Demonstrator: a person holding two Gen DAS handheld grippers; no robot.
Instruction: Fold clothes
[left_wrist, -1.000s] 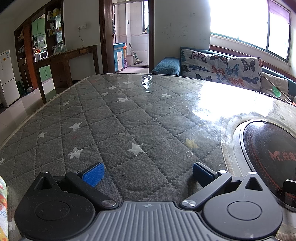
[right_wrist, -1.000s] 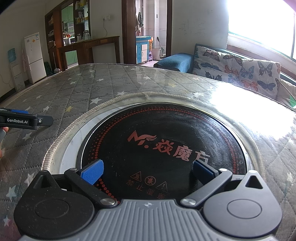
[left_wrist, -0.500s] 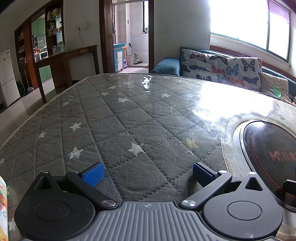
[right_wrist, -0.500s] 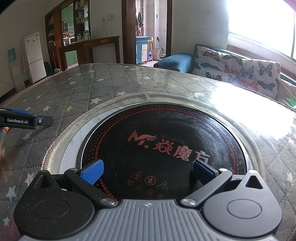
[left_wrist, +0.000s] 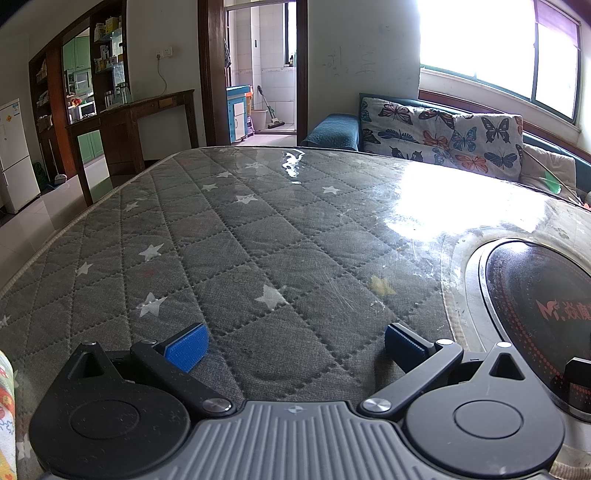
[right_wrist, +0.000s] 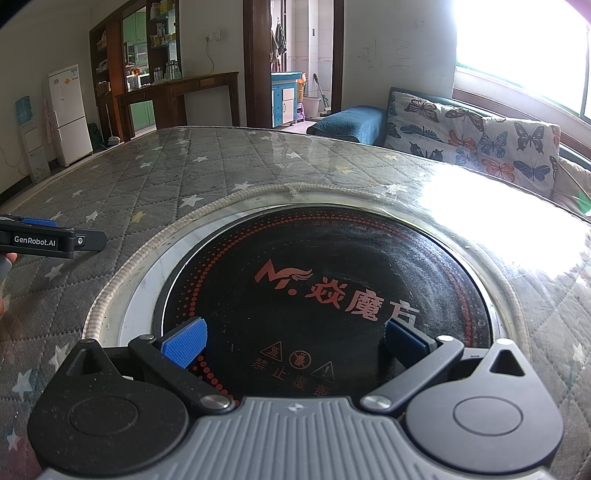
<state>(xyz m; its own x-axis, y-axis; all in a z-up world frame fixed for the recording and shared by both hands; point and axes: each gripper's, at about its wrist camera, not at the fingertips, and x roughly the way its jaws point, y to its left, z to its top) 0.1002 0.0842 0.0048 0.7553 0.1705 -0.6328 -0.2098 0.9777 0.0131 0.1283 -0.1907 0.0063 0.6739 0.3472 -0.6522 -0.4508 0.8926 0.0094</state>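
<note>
My left gripper (left_wrist: 293, 343) is open over the grey quilted, star-patterned table cover (left_wrist: 258, 236), with nothing between its blue pads. A sliver of colourful printed cloth (left_wrist: 6, 413) shows at the far left edge of the left wrist view, beside the gripper body. My right gripper (right_wrist: 293, 339) is open above the round black induction cooktop (right_wrist: 332, 280) set into the table, also holding nothing. The left gripper (right_wrist: 48, 240) appears side-on at the left edge of the right wrist view, with a bit of a hand under it.
A butterfly-print sofa (left_wrist: 443, 133) stands behind the table under a bright window. A wooden console (left_wrist: 129, 125), a white fridge (right_wrist: 70, 114) and an open doorway (left_wrist: 262, 74) lie beyond the far edge. Glare washes the table's right side (left_wrist: 443, 199).
</note>
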